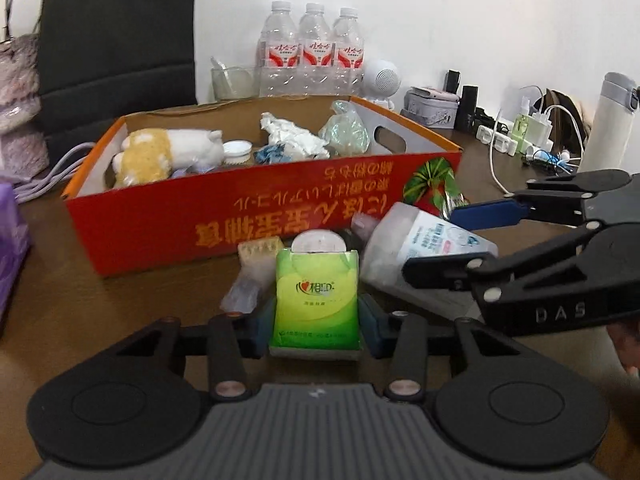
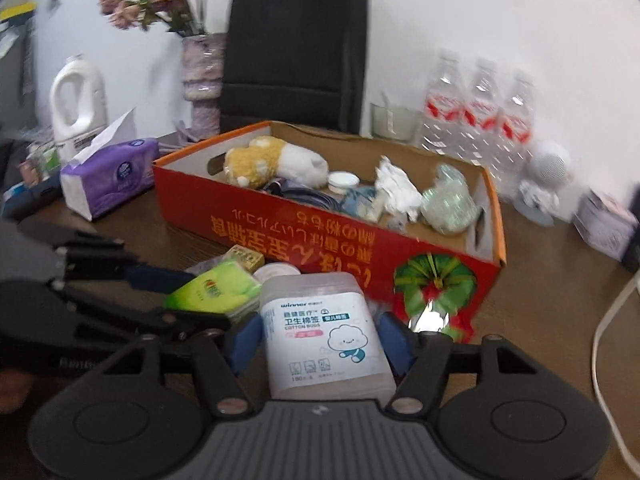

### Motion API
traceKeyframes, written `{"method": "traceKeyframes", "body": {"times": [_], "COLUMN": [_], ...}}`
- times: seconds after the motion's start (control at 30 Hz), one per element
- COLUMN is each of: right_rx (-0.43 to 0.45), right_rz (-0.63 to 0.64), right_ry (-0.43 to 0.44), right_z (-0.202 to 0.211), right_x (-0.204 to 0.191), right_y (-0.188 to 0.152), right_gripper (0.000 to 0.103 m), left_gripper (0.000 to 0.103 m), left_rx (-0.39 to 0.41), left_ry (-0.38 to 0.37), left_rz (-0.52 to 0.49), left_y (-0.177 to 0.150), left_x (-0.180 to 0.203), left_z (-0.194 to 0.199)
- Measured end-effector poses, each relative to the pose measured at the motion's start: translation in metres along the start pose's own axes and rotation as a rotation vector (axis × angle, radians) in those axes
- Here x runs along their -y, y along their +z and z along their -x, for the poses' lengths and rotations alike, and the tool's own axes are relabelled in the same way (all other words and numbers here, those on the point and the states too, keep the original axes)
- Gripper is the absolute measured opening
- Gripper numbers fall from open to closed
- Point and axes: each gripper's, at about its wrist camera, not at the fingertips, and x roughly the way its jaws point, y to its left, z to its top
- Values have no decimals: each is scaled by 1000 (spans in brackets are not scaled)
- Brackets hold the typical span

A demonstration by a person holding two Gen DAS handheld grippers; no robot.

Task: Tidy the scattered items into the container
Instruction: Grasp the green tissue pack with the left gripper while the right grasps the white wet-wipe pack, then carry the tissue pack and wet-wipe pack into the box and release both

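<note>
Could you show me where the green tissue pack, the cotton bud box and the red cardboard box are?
green tissue pack (image 1: 316, 300): left wrist view, middle of its front face.
cotton bud box (image 2: 324, 332): right wrist view, on its white label.
red cardboard box (image 1: 240, 216): left wrist view, on its printed front wall.

three water bottles (image 1: 311, 50) at wall | black bag (image 1: 118, 28) | white thermos (image 1: 608, 120) | purple tissue pack (image 2: 110, 178) on worktop (image 1: 120, 312)

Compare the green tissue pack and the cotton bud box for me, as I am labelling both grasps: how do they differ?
The green tissue pack is soft, opaque and bright green; the cotton bud box is rigid, translucent plastic with a white label. The pack sits between the left gripper's pads, the box between the right gripper's. Both lie on the table before the red box.
</note>
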Motion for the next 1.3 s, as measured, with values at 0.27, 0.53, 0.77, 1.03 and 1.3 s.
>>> {"method": "traceKeyframes", "body": {"times": [0.27,0.53,0.77,1.03,1.3], "right_rx": [-31,-65,-164,18,197], "right_rz": [-73,-7,19,-162,-274], "right_ry": [-54,39,33,-35,-77], "right_z": [86,123,89,132,163], "right_x": [-52,-69,-79,-62,-46], "right_y": [-58,-57,-67,-81,-70], "right_gripper": [63,88,67,65,64], "left_gripper": [46,76,47,46,46], "left_rx": [-21,-51,-73,107,279], "left_ry": [144,119,88,159,221], "left_rz": [99,87,40,133,124], "left_y": [-71,-75,-67,-95,-77], "left_x": [19,18,18,46,56], "left_z": [92,113,86,141,176]}}
